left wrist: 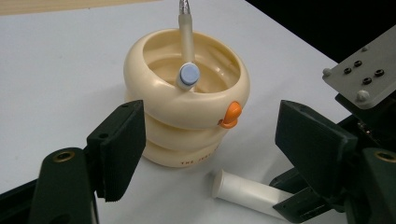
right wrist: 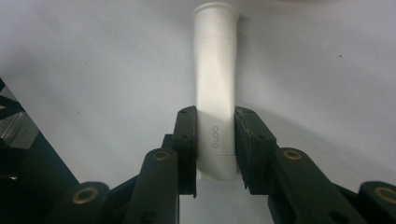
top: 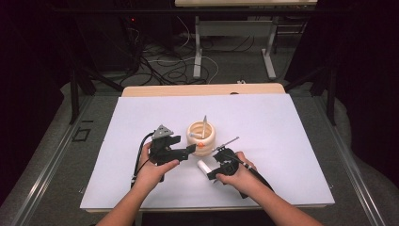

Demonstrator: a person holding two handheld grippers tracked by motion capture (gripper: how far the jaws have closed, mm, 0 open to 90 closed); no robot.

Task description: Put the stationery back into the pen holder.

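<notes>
A cream ringed holder [top: 201, 136] with an orange knob [left wrist: 231, 114] stands mid-table. A blue-capped stick [left wrist: 188, 74] leans inside the holder [left wrist: 187, 116]. My left gripper [top: 190, 149] points at the holder from the left. It is open [left wrist: 210, 116], with its jaws either side of the holder's near wall and clear of it. A white glue tube [top: 203, 166] lies on the sheet just in front of the holder. My right gripper [top: 211, 174] is shut on the tube's lower end [right wrist: 215, 84], with both pads against its sides [right wrist: 215, 116]. The tube [left wrist: 243, 191] still rests flat.
A white sheet [top: 263, 127] covers the wooden table, and its front edge runs just below my hands. Beyond the far edge are cables and a table frame [top: 197, 52] on the floor. Dark curtains flank both sides.
</notes>
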